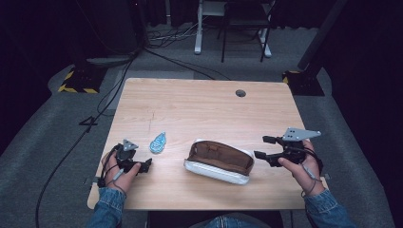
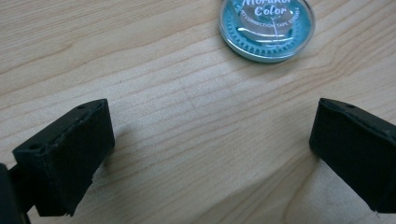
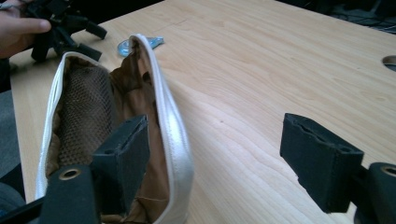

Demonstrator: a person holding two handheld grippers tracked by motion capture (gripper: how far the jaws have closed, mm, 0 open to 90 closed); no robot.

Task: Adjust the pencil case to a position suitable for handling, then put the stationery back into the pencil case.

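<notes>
A white pouch (image 1: 218, 161) with a brown lining lies unzipped near the front middle of the wooden table (image 1: 199, 109). To its left rests a small blue correction tape (image 1: 158, 142). My left gripper (image 1: 145, 165) sits low at the front left, just short of the tape (image 2: 266, 28). Its jaws (image 2: 210, 154) stand open with bare wood between them. My right gripper (image 1: 259, 147) hovers just right of the pouch, open and holding nothing. Along its jaws (image 3: 219, 163) I see the pouch's white rim (image 3: 163, 112) and mesh pocket. Farther off are the tape (image 3: 140, 44) and the left gripper (image 3: 60, 28).
A round cable hole (image 1: 240, 93) is at the table's back right. Cables (image 1: 109, 95) trail over the grey floor at the left. White desk legs (image 1: 198, 28) and a dark chair (image 1: 242, 23) stand behind the table.
</notes>
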